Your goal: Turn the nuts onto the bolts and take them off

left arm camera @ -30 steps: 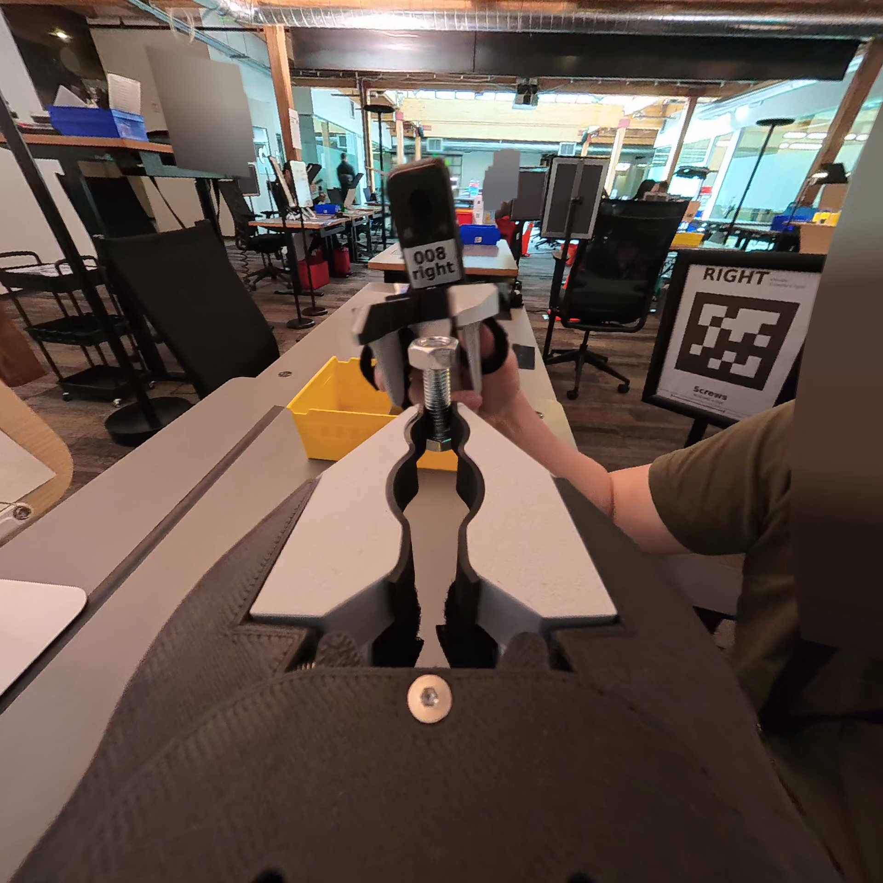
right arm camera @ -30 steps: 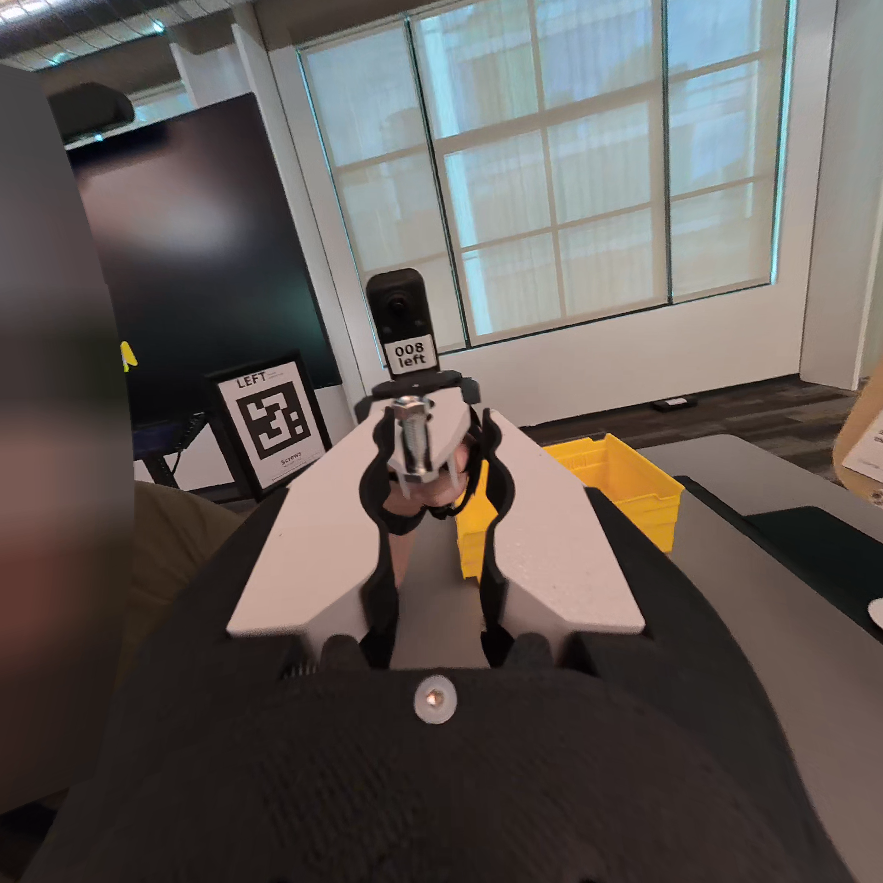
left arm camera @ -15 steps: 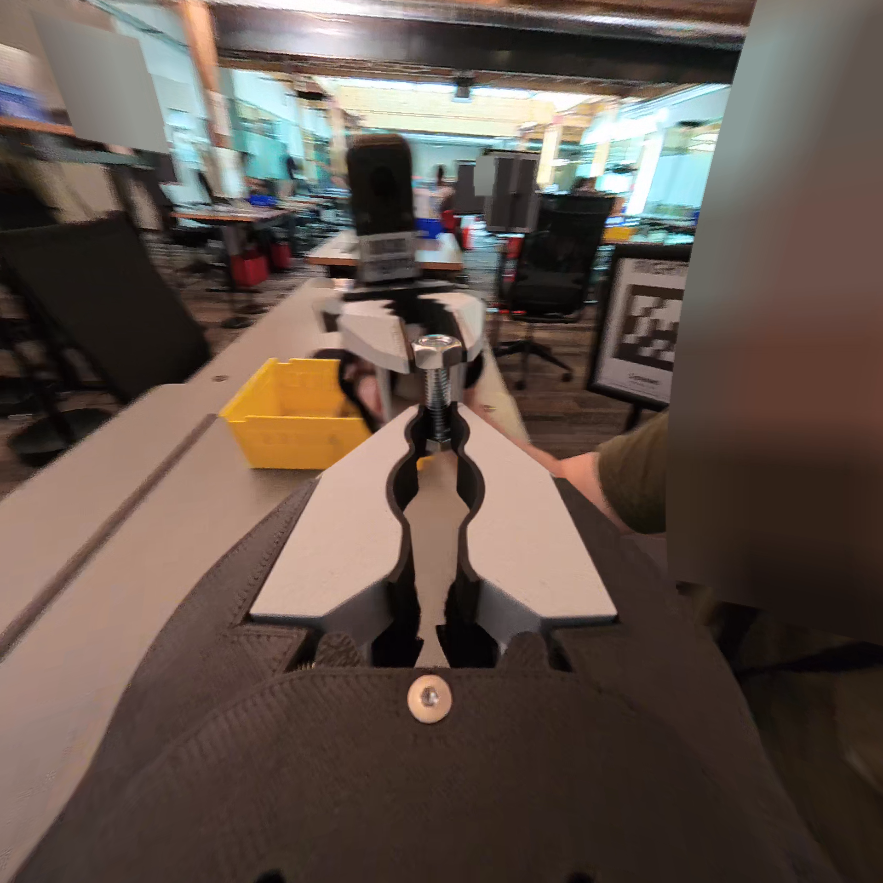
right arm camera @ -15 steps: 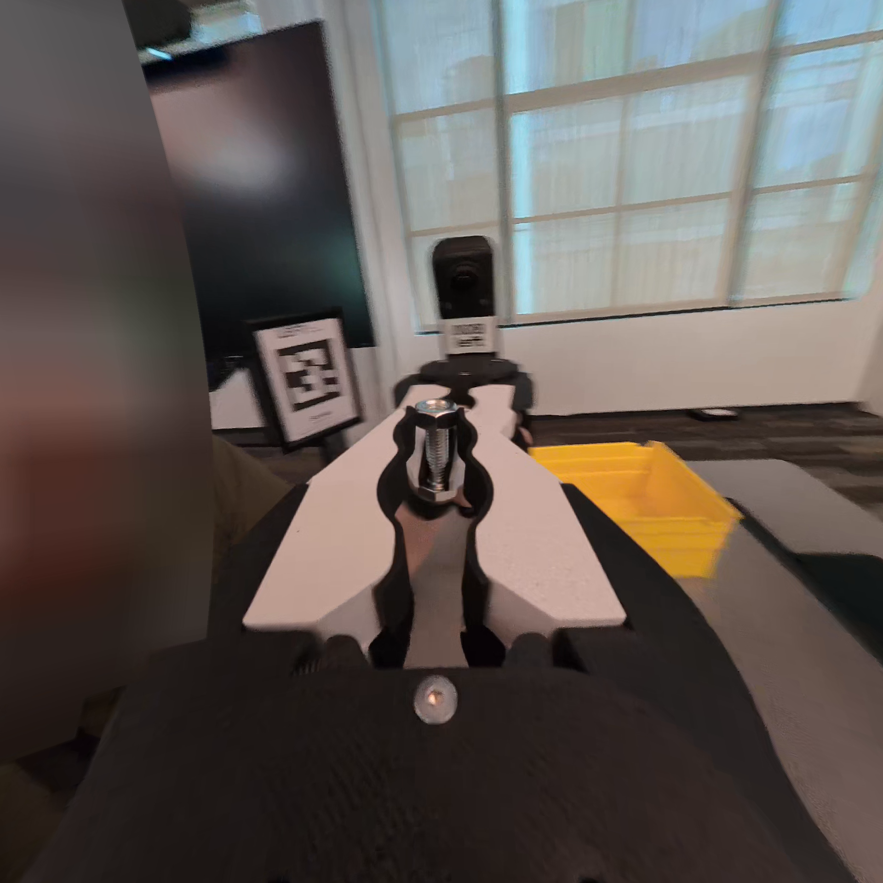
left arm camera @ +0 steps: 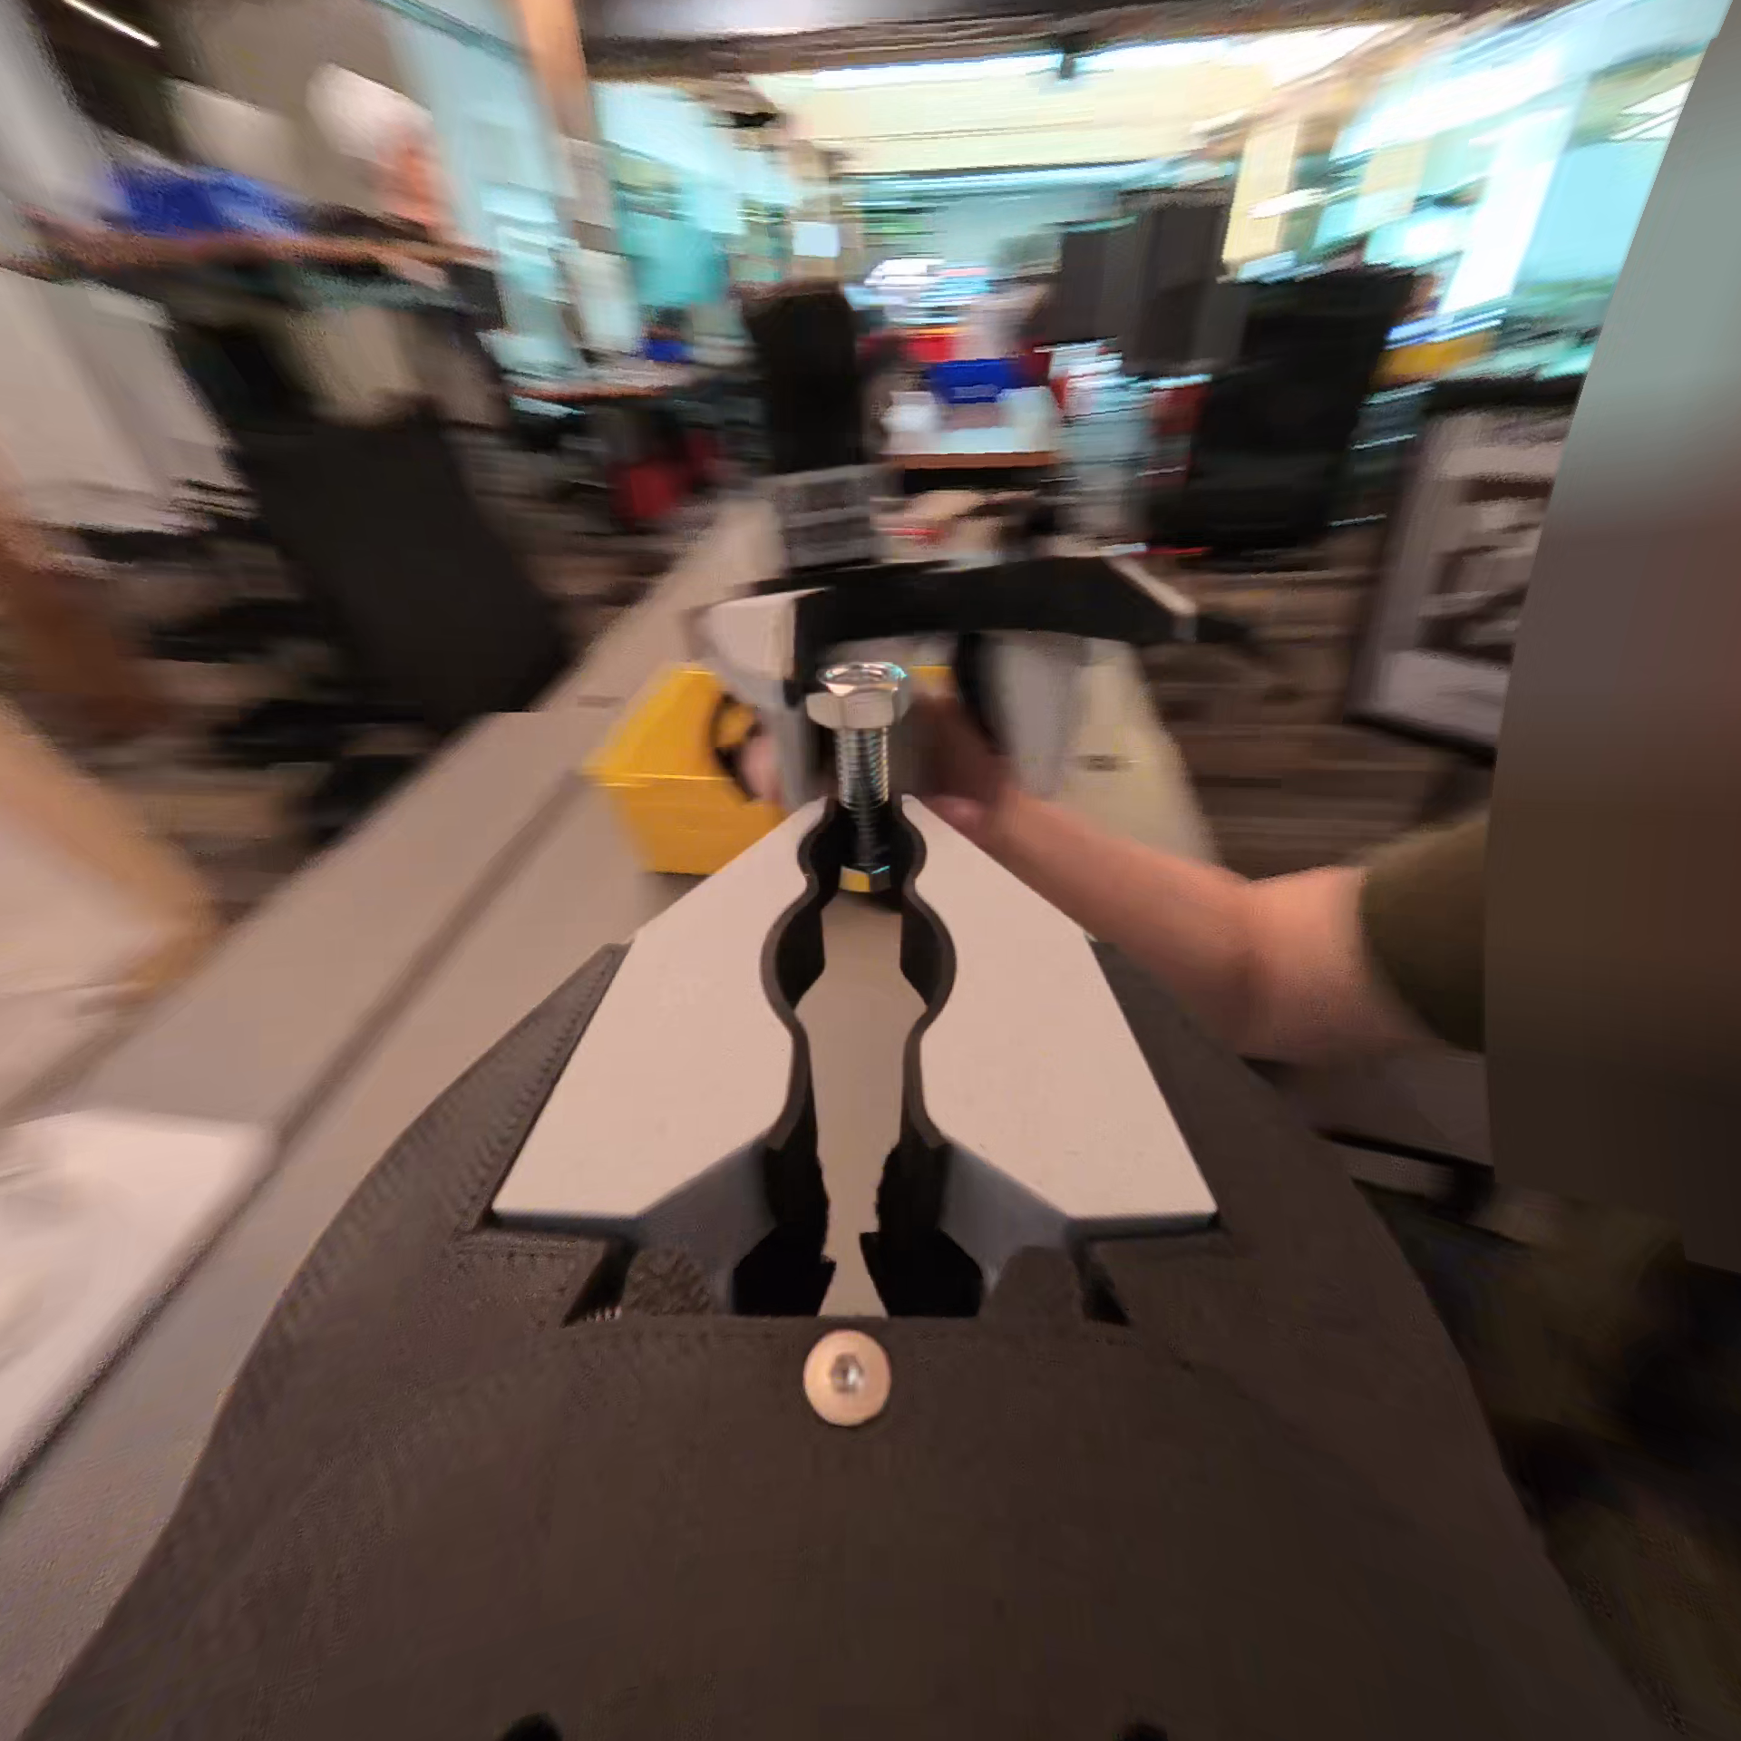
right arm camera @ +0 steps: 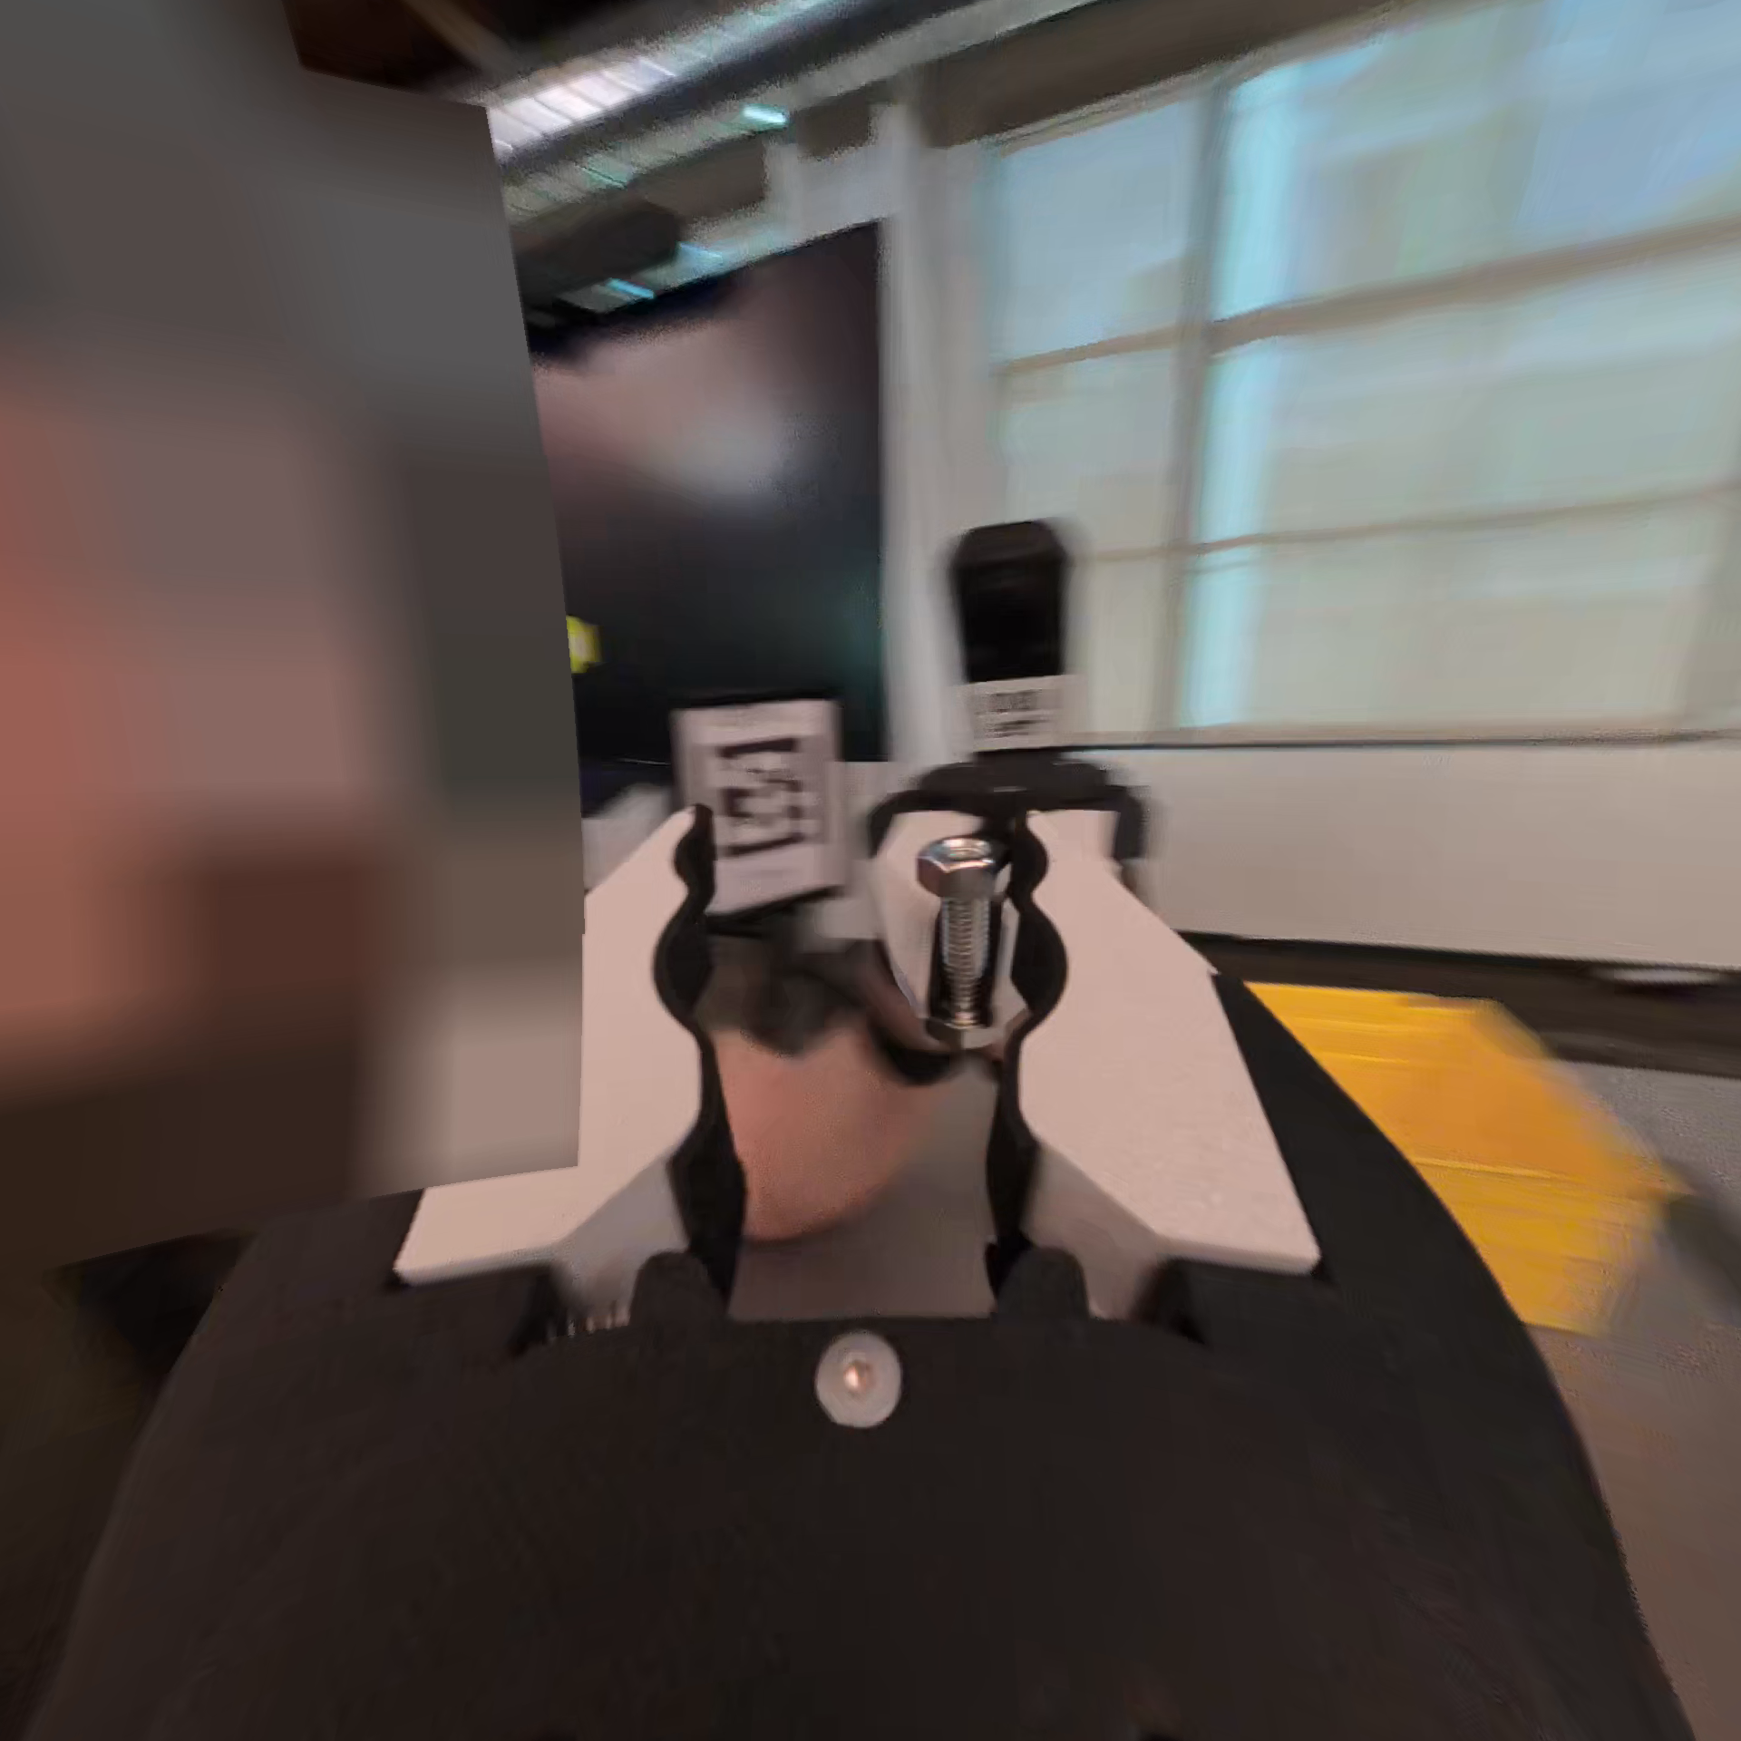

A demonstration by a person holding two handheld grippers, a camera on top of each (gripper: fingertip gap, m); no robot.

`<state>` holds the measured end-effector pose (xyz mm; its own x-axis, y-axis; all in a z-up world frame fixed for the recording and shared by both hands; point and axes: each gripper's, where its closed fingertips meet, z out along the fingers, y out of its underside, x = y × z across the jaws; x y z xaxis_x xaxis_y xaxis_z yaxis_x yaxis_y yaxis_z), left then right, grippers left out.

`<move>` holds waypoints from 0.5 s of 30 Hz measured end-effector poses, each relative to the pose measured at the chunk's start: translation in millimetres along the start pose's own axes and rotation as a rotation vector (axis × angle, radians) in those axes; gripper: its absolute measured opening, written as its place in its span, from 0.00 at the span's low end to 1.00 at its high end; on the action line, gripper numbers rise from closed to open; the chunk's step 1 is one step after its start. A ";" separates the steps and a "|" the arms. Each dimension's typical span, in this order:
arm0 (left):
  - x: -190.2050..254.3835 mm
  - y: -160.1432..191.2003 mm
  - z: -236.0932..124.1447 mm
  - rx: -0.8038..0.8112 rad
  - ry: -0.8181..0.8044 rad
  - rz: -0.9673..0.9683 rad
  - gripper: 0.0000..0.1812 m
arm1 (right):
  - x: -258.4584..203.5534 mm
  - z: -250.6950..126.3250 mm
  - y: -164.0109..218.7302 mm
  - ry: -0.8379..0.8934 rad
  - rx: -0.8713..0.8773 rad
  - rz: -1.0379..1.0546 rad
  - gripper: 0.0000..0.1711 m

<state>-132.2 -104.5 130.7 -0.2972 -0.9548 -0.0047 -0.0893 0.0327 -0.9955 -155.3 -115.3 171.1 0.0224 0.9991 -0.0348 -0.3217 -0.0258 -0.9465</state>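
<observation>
A silver hex bolt (left arm camera: 862, 744) stands upright, head up, with a nut (left arm camera: 862, 876) on the lower end of its thread. My left gripper (left arm camera: 862, 815) is shut on the threaded shank just above the nut. In the right wrist view the same bolt (right arm camera: 961, 942) and its nut (right arm camera: 956, 1027) stand close to the inner side of my right-hand finger (right arm camera: 1083, 989). My right gripper (right arm camera: 857, 838) is open wide and holds nothing. Both views are motion-blurred.
A yellow bin (left arm camera: 678, 782) sits on the grey table (left arm camera: 377, 942) behind the bolt; it also shows in the right wrist view (right arm camera: 1460, 1130). The person's forearm (left arm camera: 1178, 923) reaches in from the right. A framed marker sign (right arm camera: 758, 801) stands beyond the grippers. The gap from one gripper's tips to the other's is roughly 5 centimeters.
My right gripper, closed around the bolt half a second ago, has opened wide. The left gripper keeps its hold on the bolt. Both views have swung sideways.
</observation>
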 end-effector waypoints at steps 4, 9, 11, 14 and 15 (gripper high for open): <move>-46.5 -14.6 -18.2 0.048 -0.445 0.247 0.04 | 47.3 -9.6 -19.9 0.610 -0.028 -0.551 0.39; -47.1 -22.2 -17.2 0.076 -0.582 0.374 0.04 | 48.0 -5.0 -25.9 0.803 0.016 -0.612 0.31; -46.6 -23.4 -16.4 0.079 -0.610 0.401 0.04 | 52.3 -2.0 -22.3 0.834 -0.004 -0.605 0.27; -45.9 -22.3 -13.7 0.073 -0.616 0.411 0.04 | 54.4 -3.1 -21.5 0.881 -0.017 -0.632 0.20; -45.5 -21.9 -12.9 0.073 -0.612 0.414 0.04 | 54.4 -2.6 -20.3 0.877 -0.026 -0.634 0.14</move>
<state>-129.0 -57.9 153.9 0.2917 -0.8635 -0.4116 -0.0154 0.4260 -0.9046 -145.2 -60.5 187.6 0.8505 0.4596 0.2556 0.0067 0.4765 -0.8792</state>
